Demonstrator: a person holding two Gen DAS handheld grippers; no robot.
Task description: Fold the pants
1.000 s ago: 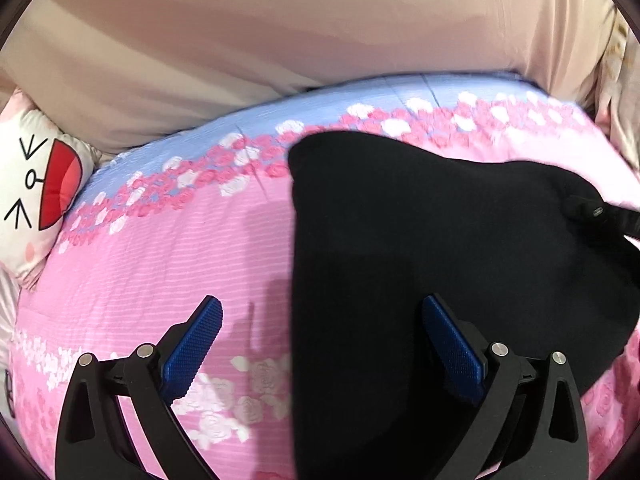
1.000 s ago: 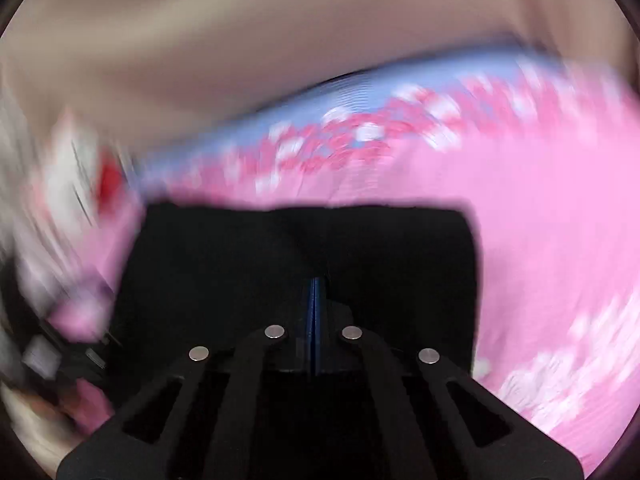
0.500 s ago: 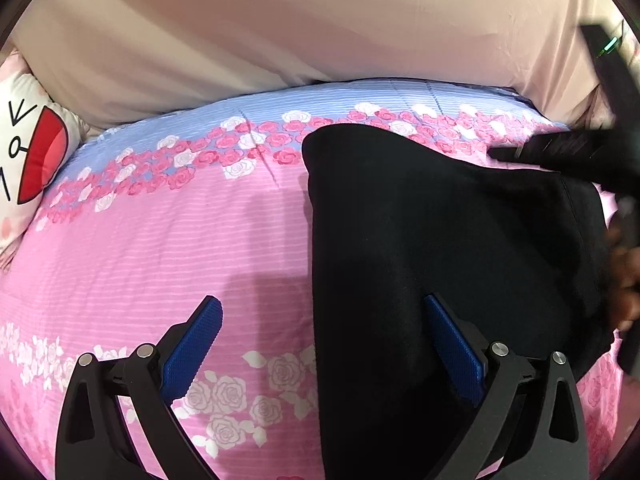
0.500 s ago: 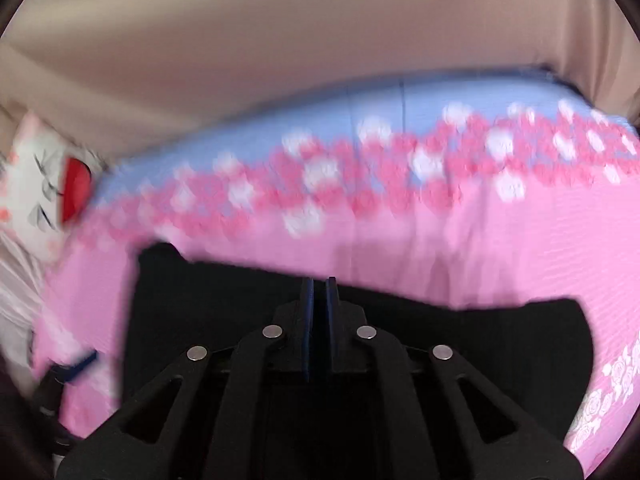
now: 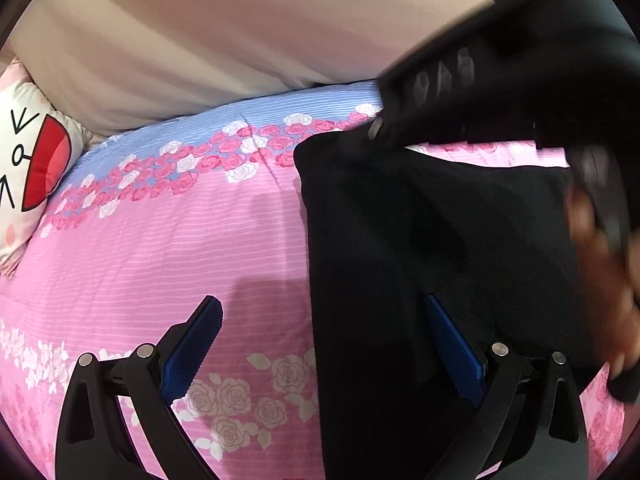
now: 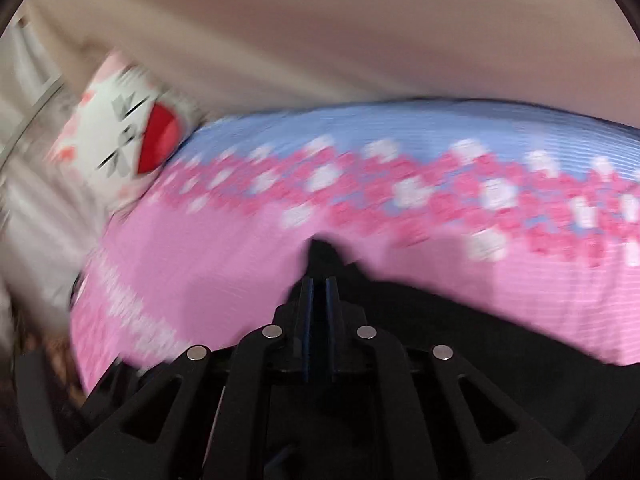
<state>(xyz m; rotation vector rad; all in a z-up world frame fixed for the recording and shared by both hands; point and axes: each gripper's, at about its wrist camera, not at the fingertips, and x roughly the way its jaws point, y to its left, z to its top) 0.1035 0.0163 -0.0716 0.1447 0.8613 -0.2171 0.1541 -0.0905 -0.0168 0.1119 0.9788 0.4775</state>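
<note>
Black pants [image 5: 420, 220] lie folded on a pink floral bedspread [image 5: 160, 240]. My left gripper [image 5: 320, 304] hovers open over the pants' left edge, one blue pad above the bedspread and the other above the black cloth. My right gripper [image 6: 318, 280] is shut on a pinch of the pants [image 6: 480, 340], and a small peak of black fabric [image 6: 324, 252] sticks out past its tips. In the left wrist view that tool's blurred black body [image 5: 500, 80] reaches over the pants' far corner, with a hand [image 5: 600, 280] behind it at the right.
A white cartoon-face pillow [image 5: 28, 168] with a red mouth sits at the bed's far left and shows again as the pillow [image 6: 132, 140] in the right wrist view. A beige padded surface [image 5: 240, 40] rises behind the bed. Pink bedspread stretches left of the pants.
The right gripper swept across the bed with black fabric in it and now reaches over the pants' far corner in the left wrist view. The left gripper stayed open and still.
</note>
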